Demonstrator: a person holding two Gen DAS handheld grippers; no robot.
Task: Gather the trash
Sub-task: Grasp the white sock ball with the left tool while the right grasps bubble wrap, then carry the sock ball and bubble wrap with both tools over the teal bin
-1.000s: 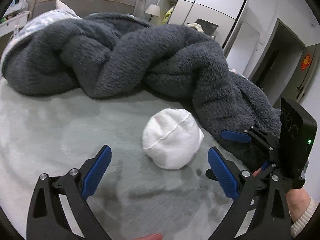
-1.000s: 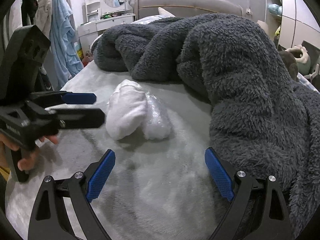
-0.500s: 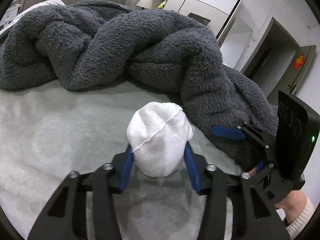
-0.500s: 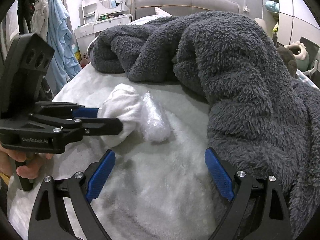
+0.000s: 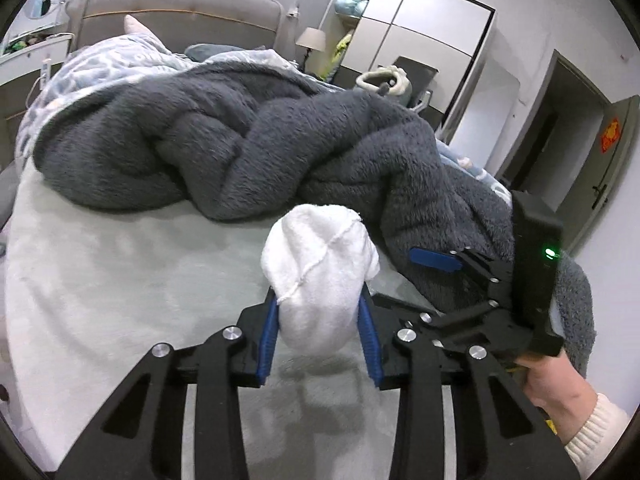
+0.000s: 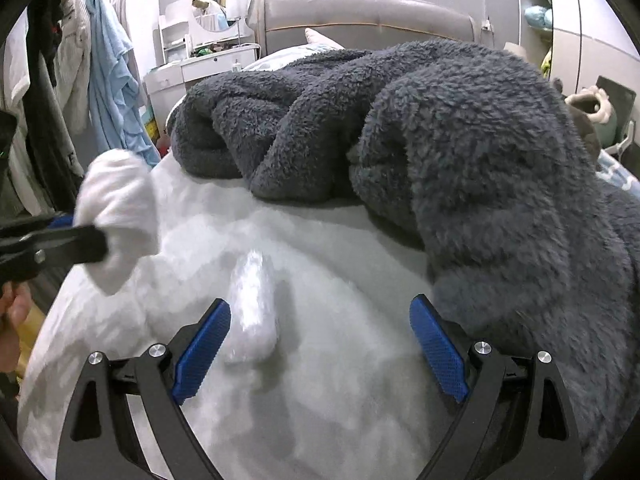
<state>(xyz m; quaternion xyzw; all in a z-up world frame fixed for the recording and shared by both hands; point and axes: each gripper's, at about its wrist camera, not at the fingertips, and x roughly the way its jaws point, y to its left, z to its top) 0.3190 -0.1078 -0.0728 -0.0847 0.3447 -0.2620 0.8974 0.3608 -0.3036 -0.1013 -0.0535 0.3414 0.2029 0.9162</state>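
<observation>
A white cloth bundle (image 5: pixel 316 276) with a stitched seam is lifted off the bed, and my left gripper (image 5: pixel 318 320) is shut on it, blue pads pressing both its sides. In the right wrist view the same bundle (image 6: pixel 116 216) hangs blurred at the left, in the left gripper's black fingers (image 6: pixel 60 240). A crumpled clear plastic wrapper (image 6: pixel 252 308) lies on the sheet. My right gripper (image 6: pixel 320 312) is open around it, the wrapper close to its left pad and touching neither pad. From the left wrist view, the right gripper (image 5: pixel 436 260) sits at the right, held by a hand (image 5: pixel 556 392).
A thick dark grey fleece blanket (image 6: pixel 460 160) is heaped across the bed, close to the right gripper's right finger. The pale sheet (image 5: pixel 100 280) spreads to the left. Behind stand a headboard (image 5: pixel 180 4), a wardrobe (image 5: pixel 420 28) and hanging clothes (image 6: pixel 108 80).
The left gripper closed on the white bundle and raised it off the sheet. The clear wrapper that lay against it now lies alone. The right gripper has come closer to the wrapper.
</observation>
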